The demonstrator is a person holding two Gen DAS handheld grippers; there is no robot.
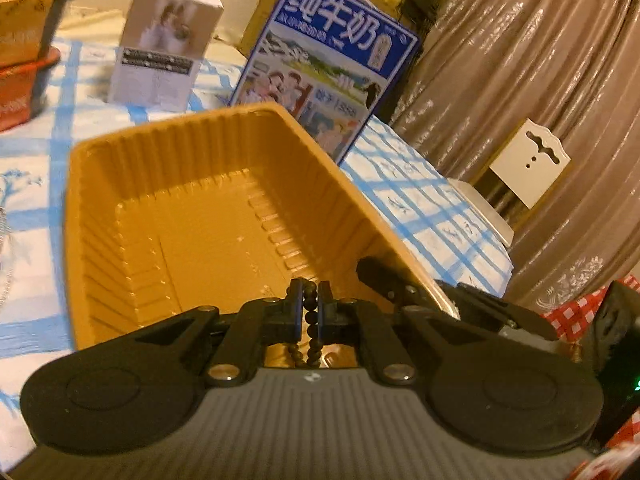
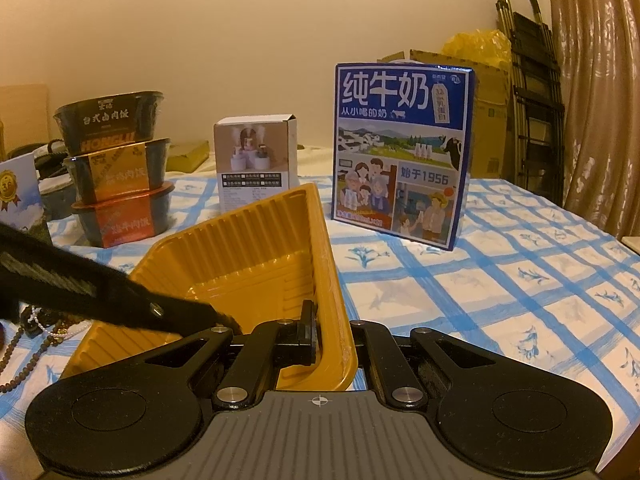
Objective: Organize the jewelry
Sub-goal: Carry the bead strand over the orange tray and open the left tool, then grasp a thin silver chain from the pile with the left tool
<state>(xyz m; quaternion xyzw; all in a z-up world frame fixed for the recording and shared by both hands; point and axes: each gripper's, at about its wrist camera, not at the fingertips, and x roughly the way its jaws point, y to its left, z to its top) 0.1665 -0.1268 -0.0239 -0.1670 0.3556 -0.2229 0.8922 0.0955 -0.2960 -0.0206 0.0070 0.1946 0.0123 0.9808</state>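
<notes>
In the left wrist view, the left gripper (image 1: 309,312) at the lower centre is closed on a dark bead necklace (image 1: 311,326), whose beads hang between the two fingers over the near end of the golden plastic tray (image 1: 120,184). The tray fills the middle of the frame, on the blue-checked tabletop (image 1: 420,200). A blue milk carton (image 1: 320,68) stands behind it. In the right wrist view, the right gripper (image 2: 326,334) at the lower centre is closed on the tray's right rim. More bead strings (image 2: 24,344) lie at the left edge.
</notes>
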